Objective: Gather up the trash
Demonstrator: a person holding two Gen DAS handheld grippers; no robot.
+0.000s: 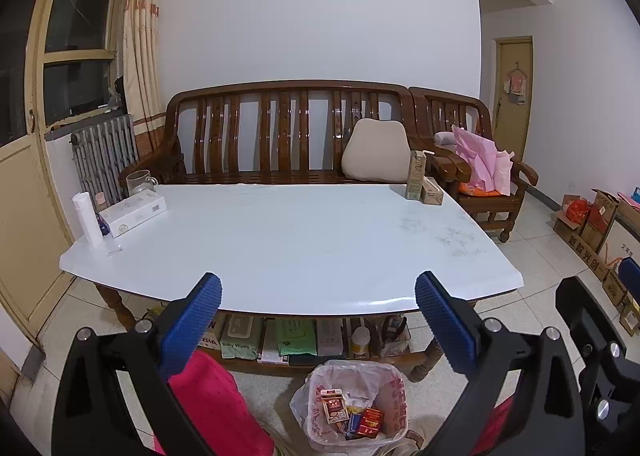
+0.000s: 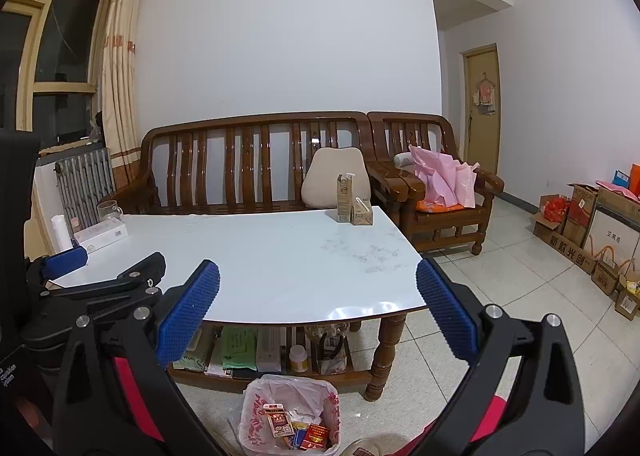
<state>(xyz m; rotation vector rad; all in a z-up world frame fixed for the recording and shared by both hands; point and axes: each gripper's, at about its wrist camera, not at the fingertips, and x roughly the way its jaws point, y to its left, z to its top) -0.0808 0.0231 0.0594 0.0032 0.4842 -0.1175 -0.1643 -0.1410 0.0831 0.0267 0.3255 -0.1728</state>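
Blue-padded left gripper and right gripper gape empty above the bin; next, the table's far-corner cartons.

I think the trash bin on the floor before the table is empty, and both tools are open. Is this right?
Not quite. The trash bin already holds several small packets, as the left wrist view shows. Both the left tool and the right tool are indeed open.
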